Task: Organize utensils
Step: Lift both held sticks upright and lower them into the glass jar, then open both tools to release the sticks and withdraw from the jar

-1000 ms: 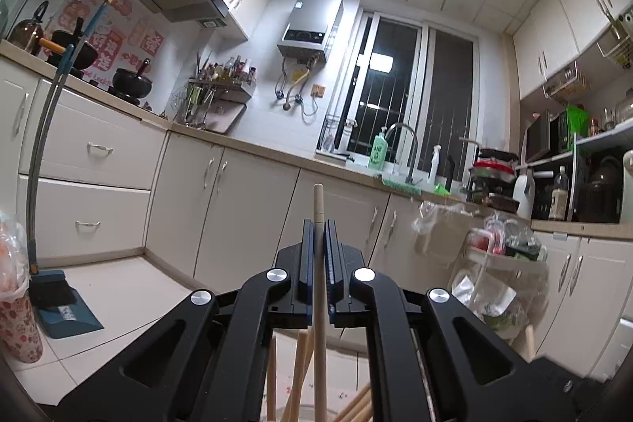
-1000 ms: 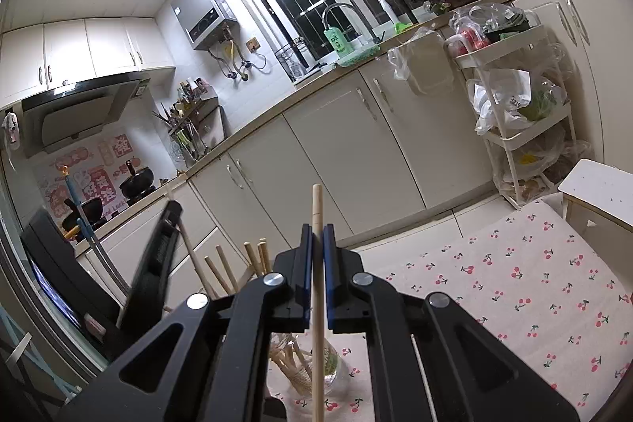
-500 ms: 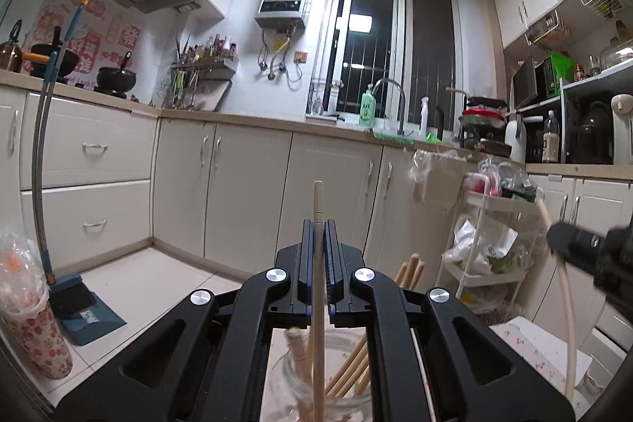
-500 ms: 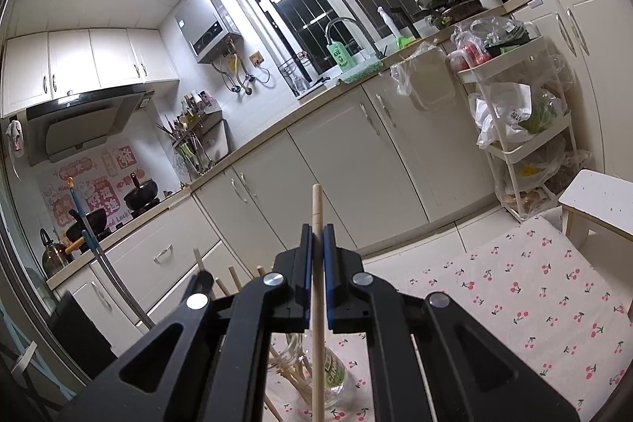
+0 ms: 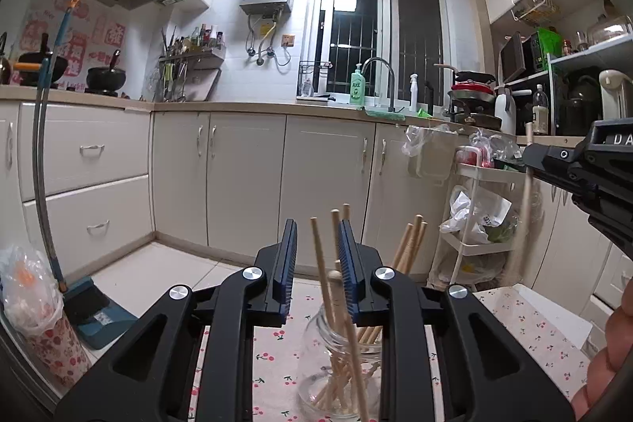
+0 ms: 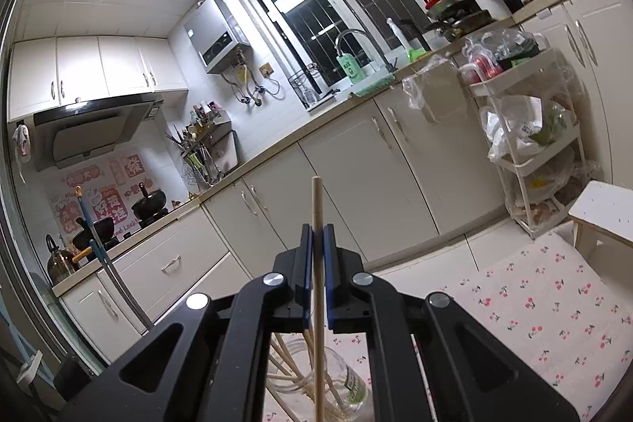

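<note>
A clear glass jar (image 5: 316,378) holding several wooden chopsticks stands on the cherry-print cloth just below my left gripper (image 5: 316,244). The left jaws are opening. One chopstick (image 5: 319,256) leans loose in the gap between them, touching neither pad, with its lower end down in the jar. My right gripper (image 6: 316,236) is shut on a single upright chopstick (image 6: 316,200), above and beside the same jar (image 6: 348,378). In the left wrist view the right gripper (image 5: 532,161) comes in from the right edge with its chopstick (image 5: 524,208) hanging down.
The cherry-print cloth (image 6: 554,303) covers the table. A white stool (image 6: 609,212) and a white trolley (image 6: 534,161) full of bags stand to the right. A broom and dustpan (image 5: 95,311) lean by the left cabinets. A person's hand (image 5: 609,354) shows at bottom right.
The left gripper sank over the jar and its jaws parted, leaving its chopstick leaning in the jar. The right gripper rose a little, still shut on its chopstick.
</note>
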Available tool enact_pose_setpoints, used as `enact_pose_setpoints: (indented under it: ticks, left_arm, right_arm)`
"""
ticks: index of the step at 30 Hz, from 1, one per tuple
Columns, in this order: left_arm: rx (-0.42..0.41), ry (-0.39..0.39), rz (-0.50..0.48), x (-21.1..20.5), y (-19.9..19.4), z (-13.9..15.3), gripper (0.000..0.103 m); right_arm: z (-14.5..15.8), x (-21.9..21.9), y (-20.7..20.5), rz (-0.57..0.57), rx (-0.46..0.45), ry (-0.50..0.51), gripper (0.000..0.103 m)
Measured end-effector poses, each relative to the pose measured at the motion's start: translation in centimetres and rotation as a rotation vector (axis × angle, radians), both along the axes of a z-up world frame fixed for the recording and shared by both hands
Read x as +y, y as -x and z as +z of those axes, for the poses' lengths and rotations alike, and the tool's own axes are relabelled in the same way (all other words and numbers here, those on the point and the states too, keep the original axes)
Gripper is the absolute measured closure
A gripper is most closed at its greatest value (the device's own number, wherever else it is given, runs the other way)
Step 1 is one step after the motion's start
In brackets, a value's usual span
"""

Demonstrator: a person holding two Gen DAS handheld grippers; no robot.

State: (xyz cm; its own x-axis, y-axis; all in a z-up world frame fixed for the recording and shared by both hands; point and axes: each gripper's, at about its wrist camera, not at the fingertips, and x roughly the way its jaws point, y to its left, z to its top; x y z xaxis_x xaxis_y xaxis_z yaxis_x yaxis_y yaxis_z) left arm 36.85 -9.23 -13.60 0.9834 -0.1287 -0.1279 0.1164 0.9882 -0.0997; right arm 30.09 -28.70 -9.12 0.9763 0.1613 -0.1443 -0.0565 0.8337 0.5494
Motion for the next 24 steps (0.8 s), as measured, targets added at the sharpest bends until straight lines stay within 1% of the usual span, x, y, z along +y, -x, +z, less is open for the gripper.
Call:
enact_pose_setpoints:
  ticks: [4,7,9,10,13,16,18,19,20,22,24]
  left_arm:
    - [0.042,0.028,-0.021,0.5,-0.9,0.4,0.073]
    - [0.074,0.079,-0.035,1.7,-1.4,0.8,0.067]
    - [0.120,0.107,-0.067,2.2,-2.1,0.8,0.065]
    - [0.134,0.107,-0.078,2.4,-2.2,0.8,0.065]
    - [0.139,0.114,-0.087,2.9,-2.1,0.9,0.064]
    - [0.167,0.171,-0.105,4.3,-2.4,1.3,0.060]
    - [0.193,0.189,-0.125,4.9,-2.9,1.3,0.060]
    - [0.203,0.190,-0.136,5.0,-3.2,1.3,0.059]
    - [0.214,0.187,-0.150,5.0,-3.5,1.3,0.058]
    - [0.233,0.165,-0.181,4.5,-3.9,1.3,0.057]
    - [0.238,0.135,-0.202,3.8,-4.0,1.2,0.057]
  right_arm:
    - [-0.1,0.0,-0.2,0.004,0.003,-0.006,0.096]
    - [-0.1,0.1,-0.5,0.015,0.004,-0.019,0.096]
    - [0.0,0.4,-0.8,0.025,-0.002,-0.015,0.096]
    - [0.2,0.5,-0.8,0.027,-0.014,-0.016,0.096]
    - [1.0,0.8,-0.8,0.037,-0.046,-0.007,0.097]
    - [2.2,1.4,-0.8,0.048,-0.080,0.008,0.097]
    - [2.7,2.2,-1.4,0.054,-0.089,0.039,0.097]
    - [2.6,2.4,-1.7,0.059,-0.085,0.049,0.097]
    - [2.4,3.1,-2.1,0.055,-0.079,0.084,0.097]
    - [1.9,3.9,-2.7,0.059,-0.060,0.126,0.097]
    - [0.7,4.6,-3.5,0.087,-0.011,0.148,0.097]
